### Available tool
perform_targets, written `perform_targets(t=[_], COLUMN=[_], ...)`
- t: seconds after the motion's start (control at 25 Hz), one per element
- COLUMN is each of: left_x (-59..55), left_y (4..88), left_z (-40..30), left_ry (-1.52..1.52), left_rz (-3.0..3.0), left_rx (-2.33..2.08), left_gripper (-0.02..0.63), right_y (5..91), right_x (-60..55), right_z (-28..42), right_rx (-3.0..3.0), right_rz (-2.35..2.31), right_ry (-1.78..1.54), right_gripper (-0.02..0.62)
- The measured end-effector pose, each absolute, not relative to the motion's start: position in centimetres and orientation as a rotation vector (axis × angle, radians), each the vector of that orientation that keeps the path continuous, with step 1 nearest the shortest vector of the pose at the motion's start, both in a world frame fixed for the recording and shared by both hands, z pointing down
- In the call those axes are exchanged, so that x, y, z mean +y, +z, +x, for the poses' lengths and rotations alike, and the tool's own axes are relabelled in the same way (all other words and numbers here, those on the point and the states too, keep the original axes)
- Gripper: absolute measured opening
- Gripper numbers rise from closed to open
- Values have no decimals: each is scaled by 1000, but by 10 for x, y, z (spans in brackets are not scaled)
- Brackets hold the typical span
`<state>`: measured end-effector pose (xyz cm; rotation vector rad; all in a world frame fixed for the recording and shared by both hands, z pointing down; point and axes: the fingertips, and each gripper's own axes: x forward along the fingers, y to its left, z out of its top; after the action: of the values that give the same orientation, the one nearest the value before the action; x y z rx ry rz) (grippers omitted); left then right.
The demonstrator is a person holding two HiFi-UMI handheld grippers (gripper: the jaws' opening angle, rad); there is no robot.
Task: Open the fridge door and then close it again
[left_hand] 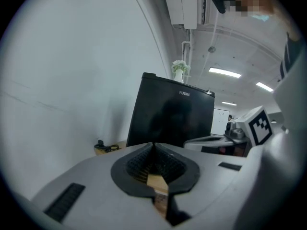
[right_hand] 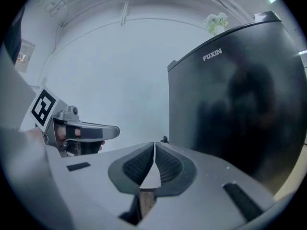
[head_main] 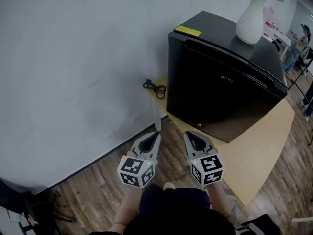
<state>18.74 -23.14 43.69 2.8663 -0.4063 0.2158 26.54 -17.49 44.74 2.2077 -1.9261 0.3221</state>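
Barely begun, by the look of it: no opening made yet and so no closing either, with the fridge door shut flush. Leaves both steps to do. Stands on the wooden tabletop by the wall, with a white vase on top (well back from the door front). Sits ahead of the left claw and the right claw, near but apart, with the door front turned toward them. Held side by side, both pinched closed on nothing, touching neither door nor tabletop. Calls for a reach to the door's edge first.

Black fridge, white ribbed vase
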Motion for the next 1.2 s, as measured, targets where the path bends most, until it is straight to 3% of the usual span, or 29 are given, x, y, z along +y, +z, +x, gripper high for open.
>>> perform_targets(t=[0.44,1.2], left_x=[-234,-272], left_y=[400,352], left_z=[230,251], left_ry=[127,123], left_rz=[2962,3014], left_rx=[-171,252], left_gripper=[12,12], right_y=[392,303], right_x=[-179,-220], right_z=[284,292], right_rx=[-1809,-1432], right_rz=[2212,2095], right_ry=[100,-133], right_gripper=[-1,158])
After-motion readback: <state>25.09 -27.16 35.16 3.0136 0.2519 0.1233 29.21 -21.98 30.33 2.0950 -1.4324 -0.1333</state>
